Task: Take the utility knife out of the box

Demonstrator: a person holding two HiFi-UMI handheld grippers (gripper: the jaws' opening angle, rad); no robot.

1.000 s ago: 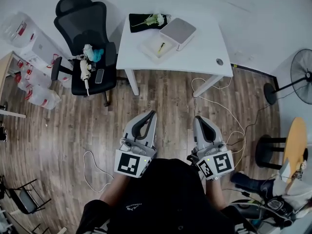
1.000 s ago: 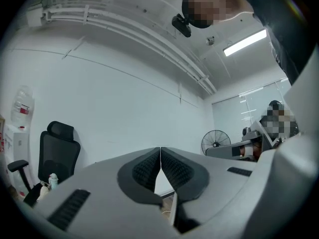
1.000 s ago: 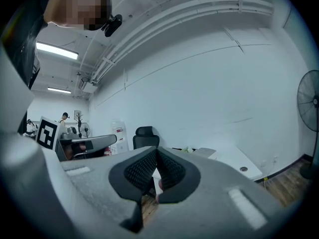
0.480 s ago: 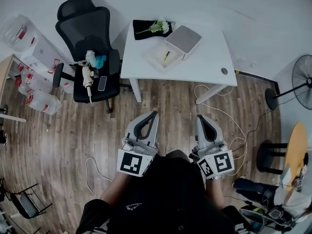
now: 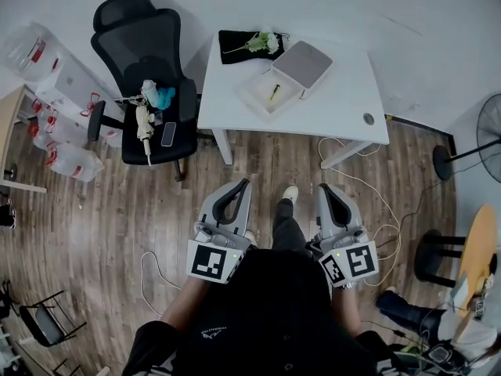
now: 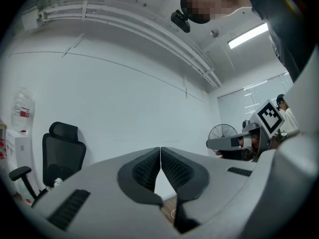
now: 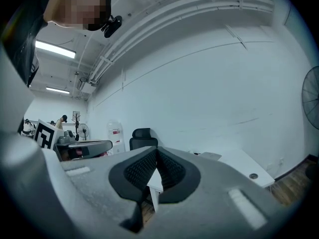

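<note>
Stepped closer: a leg with a white shoe (image 5: 290, 194) now shows between the grippers. Small yellow-green utility knife (image 5: 273, 92) lies in the shallow translucent open box (image 5: 257, 102) on the white rectangular table (image 5: 344, 104). Left gripper (image 5: 243, 185) and right gripper (image 5: 322, 188) are well short of the table, jaws pressed together, empty.

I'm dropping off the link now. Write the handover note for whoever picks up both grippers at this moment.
Left gripper: shut, empty, held low by the torso.
Right gripper: shut, empty, held likewise.
Things: the utility knife lies in the open box on the white table, with the grey lid beside the box.
Done: box open; nothing grasped.
Left: walk up to the table, which stands ahead across the floor, open one gripper, take the knife and lift it out.
</note>
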